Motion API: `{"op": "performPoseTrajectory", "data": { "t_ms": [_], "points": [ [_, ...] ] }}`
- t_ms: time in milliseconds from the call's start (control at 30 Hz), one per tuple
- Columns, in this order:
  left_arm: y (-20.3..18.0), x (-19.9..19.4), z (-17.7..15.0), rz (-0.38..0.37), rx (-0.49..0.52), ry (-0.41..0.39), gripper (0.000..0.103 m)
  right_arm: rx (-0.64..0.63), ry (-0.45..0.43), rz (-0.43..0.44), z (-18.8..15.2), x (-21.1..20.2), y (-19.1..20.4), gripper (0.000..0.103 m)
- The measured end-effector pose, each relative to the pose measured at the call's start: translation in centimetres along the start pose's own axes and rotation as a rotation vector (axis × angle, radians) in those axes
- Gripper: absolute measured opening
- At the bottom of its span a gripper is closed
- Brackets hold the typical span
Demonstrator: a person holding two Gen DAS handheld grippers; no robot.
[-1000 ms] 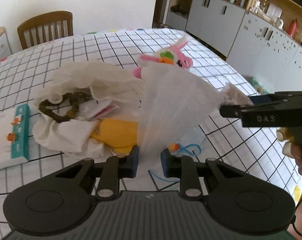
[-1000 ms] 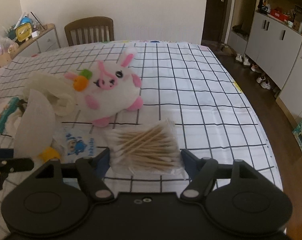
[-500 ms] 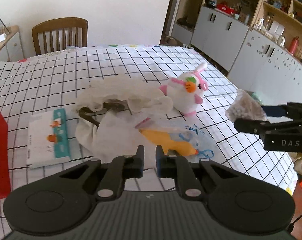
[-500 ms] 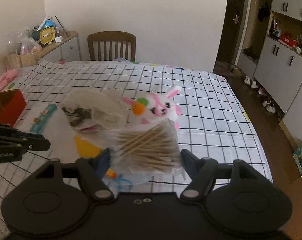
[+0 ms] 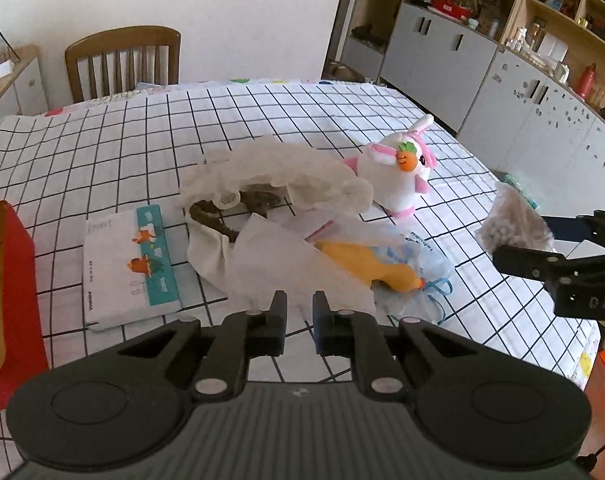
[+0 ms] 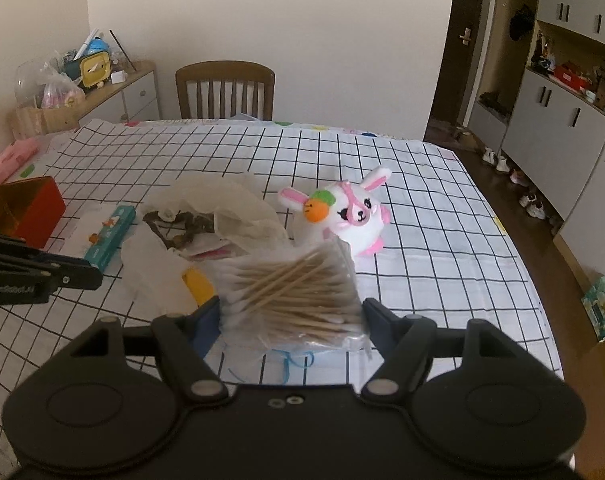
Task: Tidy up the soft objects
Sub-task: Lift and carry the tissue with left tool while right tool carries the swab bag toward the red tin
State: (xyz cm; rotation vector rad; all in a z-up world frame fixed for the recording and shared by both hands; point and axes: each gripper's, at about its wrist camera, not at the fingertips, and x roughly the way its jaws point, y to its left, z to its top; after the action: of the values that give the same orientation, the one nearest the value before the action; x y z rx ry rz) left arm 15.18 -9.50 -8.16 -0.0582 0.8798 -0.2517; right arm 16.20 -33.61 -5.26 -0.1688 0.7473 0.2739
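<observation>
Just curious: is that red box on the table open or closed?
Open. The red box has no lid on top, and the right wrist view looks down onto its bare golden inside walls. Its contents cannot be seen.

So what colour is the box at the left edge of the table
Red outside, with an orange-tinted inside; the box shows best in the right wrist view.

On my right gripper (image 5: pixel 514 254), seen from the left wrist camera, I read "DAS" in raised letters before the frame cuts it off. The white-and-teal tissue pack (image 5: pixel 130 266) carries small print that I cannot read with confidence.
</observation>
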Motion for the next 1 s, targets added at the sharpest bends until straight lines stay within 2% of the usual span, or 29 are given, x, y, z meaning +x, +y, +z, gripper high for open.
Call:
{"op": "performPoseTrajectory", "data": {
  "t_ms": [200, 300, 333, 367, 400, 433, 467, 733, 1000],
  "points": [
    [-1.2, 1.5, 0.1, 0.036, 0.010, 0.010, 0.014, -0.020, -0.007, 0.000, -0.6, -0.3, -0.8, 0.073],
    [-1.7, 2.2, 0.1, 0.047, 0.002, 0.013, 0.024, -0.040, -0.008, 0.007, -0.7, -0.2, -1.4, 0.073],
    [-1.9, 2.4, 0.1, 0.052, -0.001, 0.010, 0.034, -0.046, -0.010, 0.009, -0.7, -0.2, -1.6, 0.073],
    [-2.1, 2.5, 0.2, 0.059, -0.004, 0.006, 0.052, -0.052, -0.010, 0.012, -0.7, -0.1, -1.8, 0.073],
    [-2.3, 2.6, 0.2, 0.070, -0.009, -0.006, 0.064, -0.056, -0.010, 0.015, -0.7, 0.0, -2.1, 0.073],
    [-2.5, 2.5, 0.2, 0.082, -0.011, -0.022, 0.079, -0.059, -0.011, 0.020, -0.7, 0.0, -2.4, 0.073],
    [-2.7, 2.4, 0.2, 0.097, -0.014, -0.044, 0.083, -0.062, -0.011, 0.025, -0.7, 0.1, -2.7, 0.073],
    [-2.3, 4.6, 0.5, 0.187, -0.114, -0.040, 0.083, -0.098, -0.005, 0.061, -0.7, 0.8, -4.2, 0.073],
    [-2.5, 7.8, 0.3, 0.184, -0.210, 0.036, 0.083, -0.135, 0.004, 0.089, -0.9, 1.4, -4.8, 0.073]
  ]
}}
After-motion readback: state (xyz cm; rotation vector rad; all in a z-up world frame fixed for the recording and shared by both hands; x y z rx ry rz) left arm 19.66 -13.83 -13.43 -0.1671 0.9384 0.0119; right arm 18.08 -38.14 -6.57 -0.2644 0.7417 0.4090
